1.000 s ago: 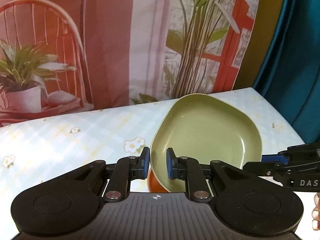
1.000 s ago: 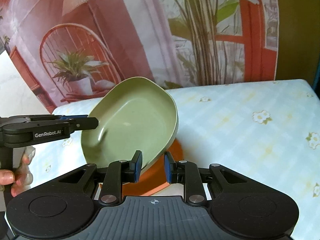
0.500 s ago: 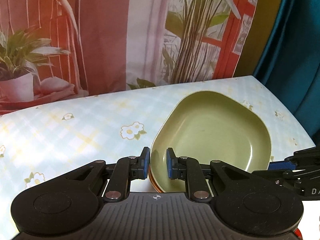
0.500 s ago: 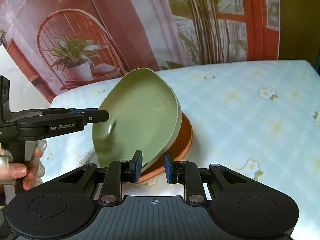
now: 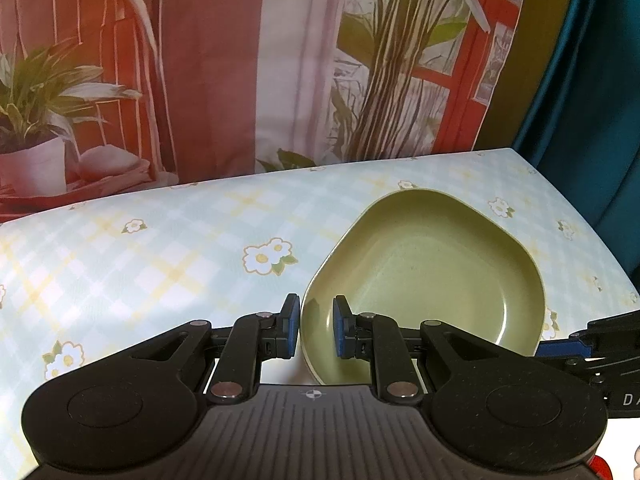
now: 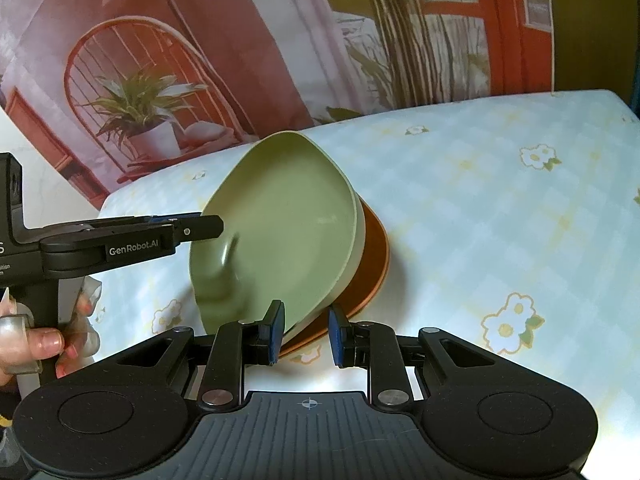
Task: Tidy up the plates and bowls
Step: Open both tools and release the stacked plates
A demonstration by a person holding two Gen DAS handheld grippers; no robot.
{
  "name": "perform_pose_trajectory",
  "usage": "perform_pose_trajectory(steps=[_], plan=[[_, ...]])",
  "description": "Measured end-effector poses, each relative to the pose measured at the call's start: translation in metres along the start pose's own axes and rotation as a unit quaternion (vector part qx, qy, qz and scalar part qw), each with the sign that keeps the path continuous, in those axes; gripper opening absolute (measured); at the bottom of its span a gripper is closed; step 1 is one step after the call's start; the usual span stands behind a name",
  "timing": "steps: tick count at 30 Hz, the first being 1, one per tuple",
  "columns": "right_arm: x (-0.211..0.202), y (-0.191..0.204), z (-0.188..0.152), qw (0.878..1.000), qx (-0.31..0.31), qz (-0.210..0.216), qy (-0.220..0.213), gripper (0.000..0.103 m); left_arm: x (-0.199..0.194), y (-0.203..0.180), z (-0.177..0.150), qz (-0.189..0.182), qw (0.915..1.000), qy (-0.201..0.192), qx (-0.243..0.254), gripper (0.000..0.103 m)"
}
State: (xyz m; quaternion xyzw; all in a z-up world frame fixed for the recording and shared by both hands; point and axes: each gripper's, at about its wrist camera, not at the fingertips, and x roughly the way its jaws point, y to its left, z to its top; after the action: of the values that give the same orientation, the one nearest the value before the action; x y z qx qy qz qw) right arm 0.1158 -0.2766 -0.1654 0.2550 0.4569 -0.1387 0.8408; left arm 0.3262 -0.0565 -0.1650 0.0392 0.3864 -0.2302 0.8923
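Covering the whole work surface, a pale blue checked tablecloth (image 5: 160,264) with white daisies; behind it hangs a printed backdrop (image 5: 200,72) of potted plant, chair and red window frame. Green bowl (image 6: 276,232): squarish, rounded corners, nested in an orange plate (image 6: 372,264) whose rim shows on its right side in the right wrist view. Left gripper (image 5: 316,330): blue-padded fingers straddle the bowl's near rim, one outside, one inside, gaps visible on both sides, so parted and not pinching. Right gripper (image 6: 306,334): fingers spread either side of the bowl's opposite edge, likewise not clamped.
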Motion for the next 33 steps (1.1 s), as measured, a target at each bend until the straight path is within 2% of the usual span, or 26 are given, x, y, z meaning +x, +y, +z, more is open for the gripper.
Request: perform_pose_trajectory(steps=[5, 9, 12, 17, 19, 21, 23, 25, 33], plan=[[-0.001, -0.001, 0.000, 1.000, 0.007, 0.001, 0.000, 0.022, 0.001, 0.001, 0.001, 0.001, 1.0000, 0.001, 0.000, 0.019], [-0.005, 0.000, 0.001, 1.000, 0.000, -0.007, -0.001, 0.030, 0.001, 0.002, 0.002, 0.009, 1.0000, 0.000, -0.002, 0.019], [-0.008, 0.000, 0.003, 1.000, -0.020, -0.020, -0.003, 0.031, 0.000, 0.003, 0.002, 0.011, 0.9999, -0.001, -0.006, 0.020], [-0.015, -0.006, 0.012, 0.998, -0.038, -0.044, -0.030, 0.031, -0.001, 0.005, 0.000, 0.012, 0.9999, -0.003, -0.012, 0.019], [-0.015, -0.010, 0.017, 0.997, -0.041, -0.053, -0.044, 0.028, -0.001, 0.007, -0.001, 0.010, 0.9998, -0.003, -0.019, 0.019], [-0.013, -0.014, 0.021, 0.996, -0.042, -0.059, -0.050, 0.020, -0.001, 0.007, -0.002, 0.007, 0.9998, -0.001, -0.021, 0.020], [-0.009, -0.016, 0.024, 0.996, -0.042, -0.059, -0.047, 0.011, -0.001, 0.007, -0.002, 0.005, 0.9998, 0.000, -0.017, 0.020], [-0.004, -0.016, 0.022, 0.997, -0.042, -0.056, -0.040, 0.006, -0.001, 0.006, -0.003, 0.002, 0.9999, 0.001, -0.016, 0.020], [0.002, -0.013, 0.018, 0.996, -0.042, -0.063, -0.039, 0.005, 0.001, 0.002, -0.008, -0.001, 0.9999, 0.005, -0.013, 0.020]])
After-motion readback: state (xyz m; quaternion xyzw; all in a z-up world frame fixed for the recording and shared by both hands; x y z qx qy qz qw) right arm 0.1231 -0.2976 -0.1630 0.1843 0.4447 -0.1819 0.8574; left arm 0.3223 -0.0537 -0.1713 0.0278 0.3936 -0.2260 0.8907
